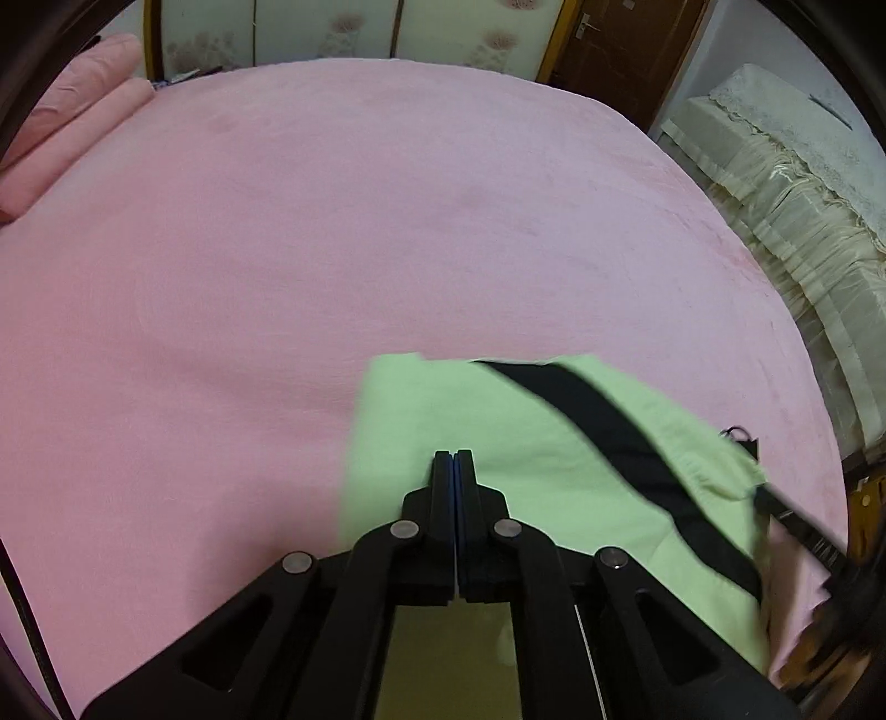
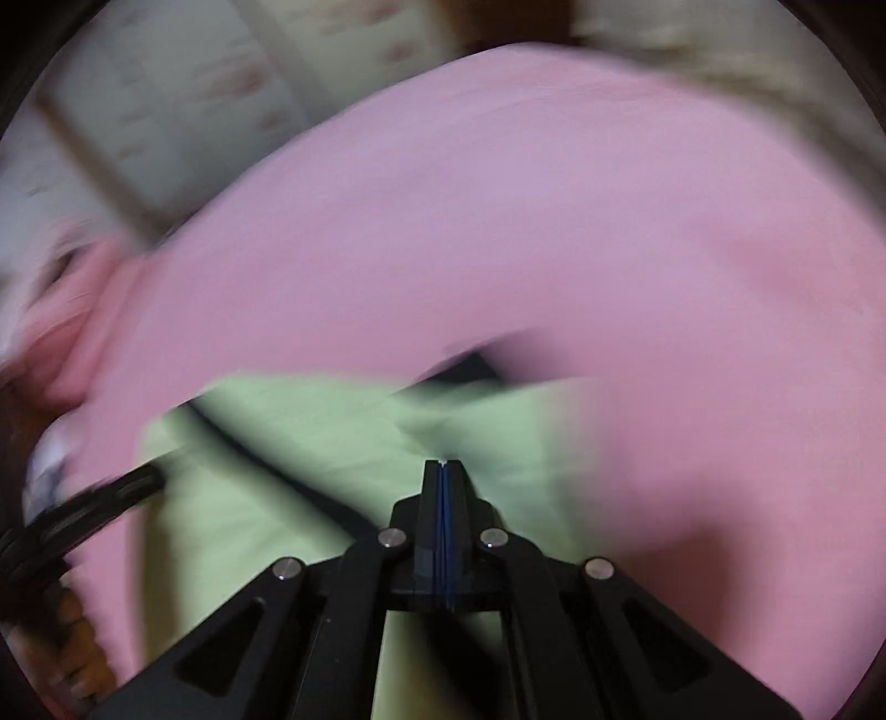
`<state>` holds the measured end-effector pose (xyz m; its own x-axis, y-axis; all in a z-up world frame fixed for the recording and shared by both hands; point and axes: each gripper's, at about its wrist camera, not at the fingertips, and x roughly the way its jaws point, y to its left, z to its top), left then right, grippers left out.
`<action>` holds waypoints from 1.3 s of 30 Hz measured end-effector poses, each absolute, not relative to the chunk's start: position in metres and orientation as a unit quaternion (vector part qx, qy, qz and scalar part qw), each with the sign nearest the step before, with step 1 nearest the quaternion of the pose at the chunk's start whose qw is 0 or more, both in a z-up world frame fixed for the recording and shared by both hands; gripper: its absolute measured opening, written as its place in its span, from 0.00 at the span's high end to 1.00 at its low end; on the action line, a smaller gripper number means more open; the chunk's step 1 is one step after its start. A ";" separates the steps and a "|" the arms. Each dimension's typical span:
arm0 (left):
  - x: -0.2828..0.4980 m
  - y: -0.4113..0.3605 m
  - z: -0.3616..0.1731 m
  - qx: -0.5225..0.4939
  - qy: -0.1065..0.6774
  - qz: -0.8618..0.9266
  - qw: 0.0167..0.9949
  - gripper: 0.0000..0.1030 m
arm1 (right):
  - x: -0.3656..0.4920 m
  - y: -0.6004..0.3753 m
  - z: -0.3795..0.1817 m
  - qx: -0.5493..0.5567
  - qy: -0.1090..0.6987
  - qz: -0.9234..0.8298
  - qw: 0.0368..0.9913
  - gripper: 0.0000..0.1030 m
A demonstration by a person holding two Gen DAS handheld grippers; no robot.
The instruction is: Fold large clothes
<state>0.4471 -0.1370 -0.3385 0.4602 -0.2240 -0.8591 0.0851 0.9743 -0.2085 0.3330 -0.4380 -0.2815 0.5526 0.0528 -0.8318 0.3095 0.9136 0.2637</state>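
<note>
A light green garment (image 1: 554, 471) with a black stripe (image 1: 603, 443) lies folded on the pink bed (image 1: 332, 249). My left gripper (image 1: 454, 455) is shut, its tips over the garment's near left part; no cloth shows between the pads. The other gripper (image 1: 797, 531) shows at the garment's right edge. In the blurred right wrist view the garment (image 2: 332, 443) lies under my right gripper (image 2: 444, 462), which is shut, with no cloth seen between its pads. The left gripper (image 2: 83, 515) shows at the left.
Pink pillows (image 1: 72, 127) lie at the bed's far left. A cream-covered piece of furniture (image 1: 786, 210) stands to the right of the bed. Sliding wardrobe doors (image 1: 343, 33) and a brown door (image 1: 626, 50) are behind the bed.
</note>
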 end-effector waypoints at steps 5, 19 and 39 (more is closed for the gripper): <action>0.423 -0.142 -0.329 -0.072 0.530 -0.111 0.838 0.97 | 0.310 -0.434 -0.254 0.200 0.456 -0.050 0.866 0.99; 0.327 -0.122 -0.338 -0.080 0.554 -0.094 0.823 0.96 | 0.259 -0.443 -0.299 0.267 0.494 -0.020 0.828 1.00; 0.189 -0.089 -0.308 -0.046 0.633 0.012 0.773 0.20 | 0.151 -0.373 -0.241 0.184 0.595 0.019 0.782 0.53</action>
<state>0.1885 -0.0894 -0.3082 0.1989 -0.0405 -0.9792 -0.0765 0.9955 -0.0567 0.1515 -0.3734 -0.2406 0.2916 0.2479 -0.9238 0.1894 0.9317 0.3098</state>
